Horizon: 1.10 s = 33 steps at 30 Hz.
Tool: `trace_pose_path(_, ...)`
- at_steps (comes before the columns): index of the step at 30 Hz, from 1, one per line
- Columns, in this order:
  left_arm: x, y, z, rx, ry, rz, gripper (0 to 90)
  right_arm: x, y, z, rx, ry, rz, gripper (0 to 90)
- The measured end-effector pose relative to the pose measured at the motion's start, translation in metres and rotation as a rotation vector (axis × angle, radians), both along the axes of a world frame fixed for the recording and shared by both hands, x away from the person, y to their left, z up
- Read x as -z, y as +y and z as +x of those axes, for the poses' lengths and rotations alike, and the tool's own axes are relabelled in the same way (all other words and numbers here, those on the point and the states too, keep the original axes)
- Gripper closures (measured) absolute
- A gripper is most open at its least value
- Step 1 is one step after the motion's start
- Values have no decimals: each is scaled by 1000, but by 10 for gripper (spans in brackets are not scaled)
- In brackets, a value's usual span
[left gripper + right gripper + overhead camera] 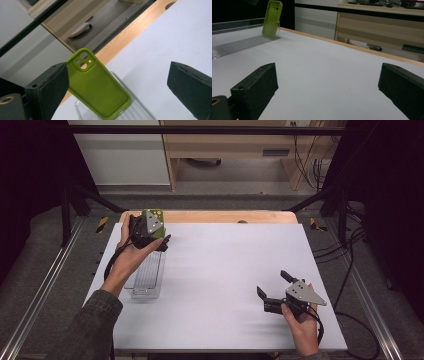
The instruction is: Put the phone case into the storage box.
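Green thing: one phone case (pixel 98 93), lime green and made of soft-looking material, with a camera cut-out of three holes near its upper end.
Place of the case: it stands tilted at the far end of the clear tray (pixel 147 279), its lower edge inside the tray and its upper part leaning at the tray's far wall; in the right gripper view it shows far off at the upper left (pixel 272 18).
Clear thing: one long transparent plastic tray with a ribbed floor, lying on the left part of the table, its long side running away from the person.
Table: one white sheet (pixel 235 265) on a wooden top whose pale edge shows along the far side.
Grippers: two, one in each hand.
Left gripper (pixel 162 241): held above the far end of the tray, jaws spread wide; in the left gripper view the case is just beside the left jaw, and I cannot tell if it touches it, while the other jaw is well apart from it.
Right gripper (pixel 274 283): held low over the near right part of the sheet, jaws spread wide with bare white surface between them, well apart from the tray and the case.
Hands: two, the left one with a dark sleeve (pixel 92 320) at the forearm.
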<state>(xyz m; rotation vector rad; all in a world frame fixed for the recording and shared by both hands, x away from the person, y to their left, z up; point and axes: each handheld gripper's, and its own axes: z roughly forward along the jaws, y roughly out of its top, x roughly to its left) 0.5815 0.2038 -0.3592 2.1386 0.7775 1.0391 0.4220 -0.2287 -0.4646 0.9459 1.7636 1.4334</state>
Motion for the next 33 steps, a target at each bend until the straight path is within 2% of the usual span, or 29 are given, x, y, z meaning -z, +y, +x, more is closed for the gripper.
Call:
trace_pose_path(13,-9,-7,-6,8,27,-119,37,0,-1,0,2,-1,1,25)
trace_pose_path(16,-10,-8,-7,11,41,-171,37,0,-1,0,1,-1,1,25)
trace_pose_path(20,-13,-11,-11,15,38,-184,37,-1,-1,0,1,-3,1,25)
trace_pose_path(27,-18,-16,-16,33,44,-255,37,-1,-1,0,2,-2,6,25)
trace_pose_path(33,-23,-20,-22,65,39,-282,32,-1,0,-1,-2,-2,4,25)
